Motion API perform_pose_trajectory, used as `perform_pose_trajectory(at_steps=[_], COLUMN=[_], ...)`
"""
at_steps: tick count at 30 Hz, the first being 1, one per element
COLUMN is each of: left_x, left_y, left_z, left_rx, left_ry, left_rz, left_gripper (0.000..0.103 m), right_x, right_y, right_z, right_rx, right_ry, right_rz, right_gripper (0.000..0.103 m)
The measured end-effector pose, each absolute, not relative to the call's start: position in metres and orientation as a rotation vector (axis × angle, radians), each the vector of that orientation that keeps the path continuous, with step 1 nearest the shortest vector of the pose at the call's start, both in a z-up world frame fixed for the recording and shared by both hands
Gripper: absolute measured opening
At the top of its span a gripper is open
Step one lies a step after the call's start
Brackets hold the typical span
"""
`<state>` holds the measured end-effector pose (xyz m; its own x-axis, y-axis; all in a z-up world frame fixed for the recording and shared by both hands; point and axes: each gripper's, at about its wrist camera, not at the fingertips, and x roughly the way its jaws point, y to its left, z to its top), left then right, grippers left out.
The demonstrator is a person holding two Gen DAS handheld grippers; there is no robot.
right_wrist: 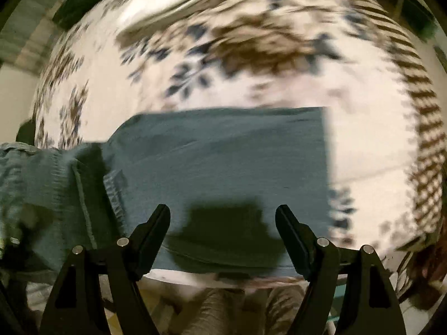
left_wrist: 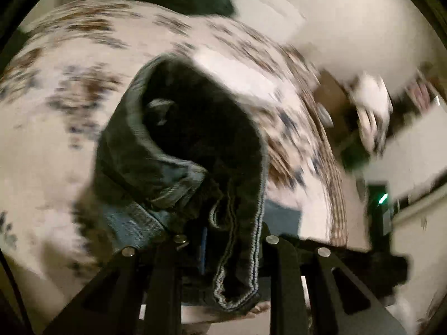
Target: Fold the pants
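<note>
Both views are smeared by blur. From the left wrist I see my left gripper (left_wrist: 223,240) pinching a thick bunch of pants (left_wrist: 178,150), dark denim with ribbed seams, lifted above the flowered bedsheet (left_wrist: 50,128). From the right wrist, my right gripper (right_wrist: 222,217) is spread wide over the pants' flat blue-grey leg.

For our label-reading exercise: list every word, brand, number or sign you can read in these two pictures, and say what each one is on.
None can be read.
Pants, held in the left claw: no legible tag or brand; a pale patch inside is too blurred to tell.
Floral bedsheet: pattern only, no text.
Green light at right: a glow, not a character.
Right claw, open: no markings.
</note>
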<state>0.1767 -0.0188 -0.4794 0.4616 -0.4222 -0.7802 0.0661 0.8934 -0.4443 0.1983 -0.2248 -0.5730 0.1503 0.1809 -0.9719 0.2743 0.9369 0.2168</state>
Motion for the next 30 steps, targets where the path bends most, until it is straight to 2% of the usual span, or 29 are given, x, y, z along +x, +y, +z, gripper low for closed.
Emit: perform_pose_trajectory(at_steps=[7,10,12,13,14,15,17,20,22,26,30], left_x=[0.189,0.192,0.193,0.193,0.193,0.192,0.186,0.181,0.184,0.189,0.186], left_y=[-0.136,-0.153,-0.153,-0.149,-0.137,-0.13,-0.107,-0.061,-0.035,0.01,0.039], left_z=[-0.565,-0.578,-0.567,-0.558,-0.546,-0.534,-0.51,-0.486,-0.483,-0.504,-0.527], left_rx=[-0.158,-0.136,-0.186,-0.226,-0.276,-0.305,-0.377,-0.446,-0.378,-0.273,-0.262], left_ry=[1.276,1.37,1.409,1.416,1.404,1.389,1.348,1.299,1.274,1.296,1.337], left_rz=[-0.405,-0.39,-0.418,-0.428,-0.433,-0.434,-0.425,-0.356,-0.241,-0.067,0.027], left_gripper=[0.018,0.026,0.043,0.049,0.063,0.083,0.098,0.101,0.101,0.101,0.101], right_x=[0.168,0.166,0.165,0.164,0.164,0.164,0.167,0.178,0.189,0.206,0.211], right_y=[-0.325,-0.345,-0.356,-0.36,-0.362,-0.364,-0.363,-0.346,-0.325,-0.283,-0.25], right_z=[-0.589,-0.598,-0.598,-0.597,-0.595,-0.592,-0.588,-0.59,-0.599,-0.637,-0.661], right_rx=[0.415,0.479,0.566,0.602,0.634,0.667,0.711,0.755,0.747,0.681,0.446], right_ry=[1.47,1.482,1.458,1.442,1.428,1.412,1.39,1.378,1.393,1.459,1.509], right_rz=[-0.164,-0.138,-0.081,-0.059,-0.036,-0.008,0.043,0.147,0.228,0.307,0.272], right_gripper=[0.08,0.08,0.08,0.081,0.084,0.085,0.086,0.091,0.092,0.092,0.093])
